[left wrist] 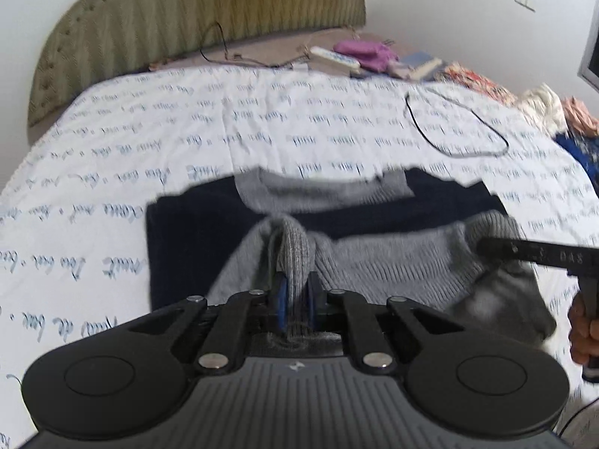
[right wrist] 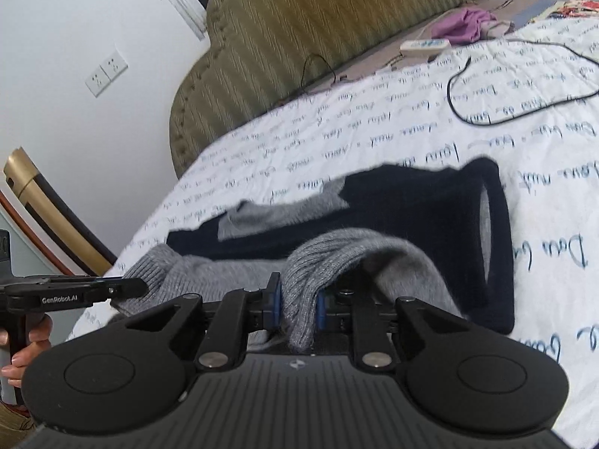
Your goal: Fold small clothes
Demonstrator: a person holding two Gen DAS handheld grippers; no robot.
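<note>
Grey ribbed knit fills the space between the blue pads of the left gripper (left wrist: 295, 295), whose jaws are clenched on a bunched fold of the sweater's (left wrist: 374, 262) hem. Over on the other side, the right gripper (right wrist: 297, 305) is likewise clamped on a thick roll of the same ribbed edge, the wool draping down over its black linkage. Both corners hang lifted off the bed, with the hem sagging in a soft curve between them.

That sweater is a small two-tone piece: dark navy across the body, pale grey at the collar and along the bottom band, fuzzy and loosely knitted, with clear vertical ribs on the trim. Its navy part lies flat on the bedsheet (left wrist: 262, 119), a white, slightly creased cotton printed with rows of blue cursive script.

Beyond it a thin black cable (left wrist: 456, 127) loops on the sheet. An olive, tufted and channel-stitched headboard (left wrist: 209, 11) with a scalloped top stands against the white wall.
</note>
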